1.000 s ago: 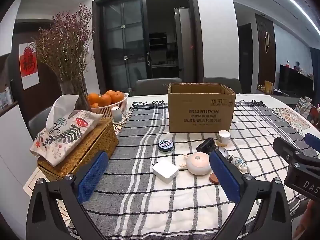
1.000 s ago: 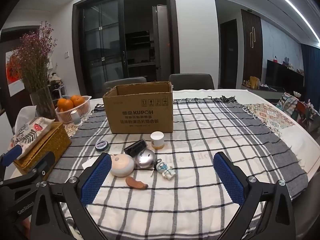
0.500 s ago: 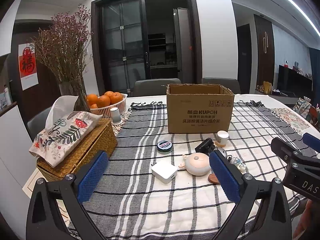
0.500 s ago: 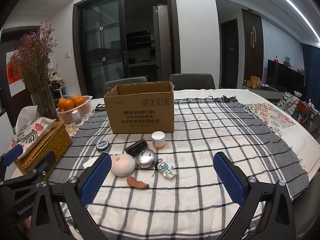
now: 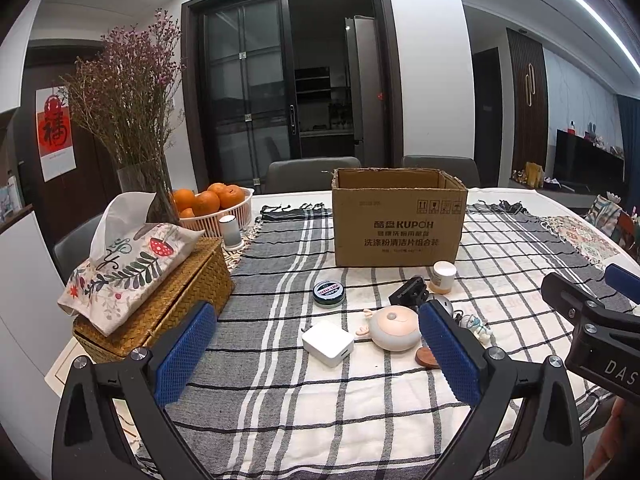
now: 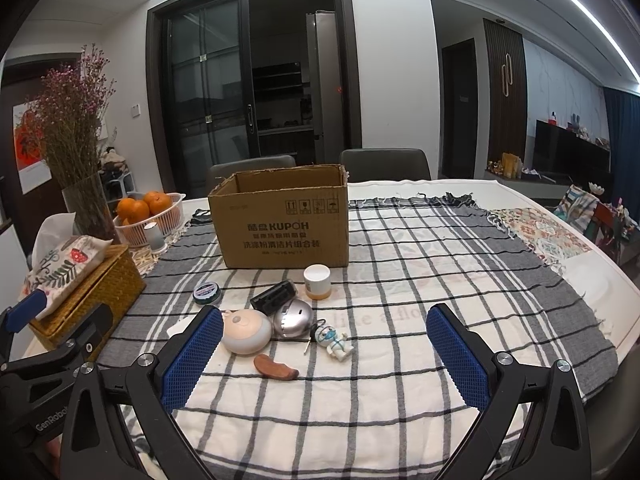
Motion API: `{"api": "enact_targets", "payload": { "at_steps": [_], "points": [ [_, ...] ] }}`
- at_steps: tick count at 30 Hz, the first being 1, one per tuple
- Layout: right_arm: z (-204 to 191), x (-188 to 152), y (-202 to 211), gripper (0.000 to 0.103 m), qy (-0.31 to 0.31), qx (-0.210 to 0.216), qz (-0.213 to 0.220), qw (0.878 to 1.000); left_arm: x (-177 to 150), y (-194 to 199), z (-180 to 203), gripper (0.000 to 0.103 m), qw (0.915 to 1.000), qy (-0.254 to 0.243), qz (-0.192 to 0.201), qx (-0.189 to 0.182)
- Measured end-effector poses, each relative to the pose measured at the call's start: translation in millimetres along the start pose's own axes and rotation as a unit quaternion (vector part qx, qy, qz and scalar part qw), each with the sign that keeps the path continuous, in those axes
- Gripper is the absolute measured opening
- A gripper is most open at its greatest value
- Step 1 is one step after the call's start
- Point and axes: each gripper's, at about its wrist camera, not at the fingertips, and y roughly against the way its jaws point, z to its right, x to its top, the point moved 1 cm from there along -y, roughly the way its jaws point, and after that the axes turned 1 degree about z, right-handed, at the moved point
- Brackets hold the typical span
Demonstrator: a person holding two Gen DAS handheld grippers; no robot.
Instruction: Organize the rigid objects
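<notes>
Jaws: left gripper [image 5: 316,354] and right gripper [image 6: 325,356] both spread wide, empty.
Items: white charger [image 5: 328,343] between left jaws; wooden comb [image 6: 276,367], astronaut figure [image 6: 334,340] between right jaws; cardboard box [image 6: 282,220] beyond.
Hidden: left view's blue pad [image 5: 448,354] covers silver ball, part of comb.

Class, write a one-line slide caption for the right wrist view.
Open right gripper faces small items before an open cardboard box on a checked cloth.

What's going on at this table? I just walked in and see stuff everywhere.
A person holds two tools, left tool and right tool, both open and empty above the checked cloth. Small items, like a white charger and a round tin, lie loose before the open cardboard box. Nothing is picked up yet.
</notes>
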Motion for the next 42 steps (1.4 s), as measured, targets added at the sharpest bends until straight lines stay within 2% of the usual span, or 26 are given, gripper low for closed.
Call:
{"api": "enact_targets", "payload": {
  "at_steps": [42],
  "points": [
    [-4.2,1.8,1.4,0.103,-0.001,0.007,0.002,1.0,-2.7,-4.4,3.0,0.103,0.9999,0.001,-0.01,-0.011]
  ]
}}
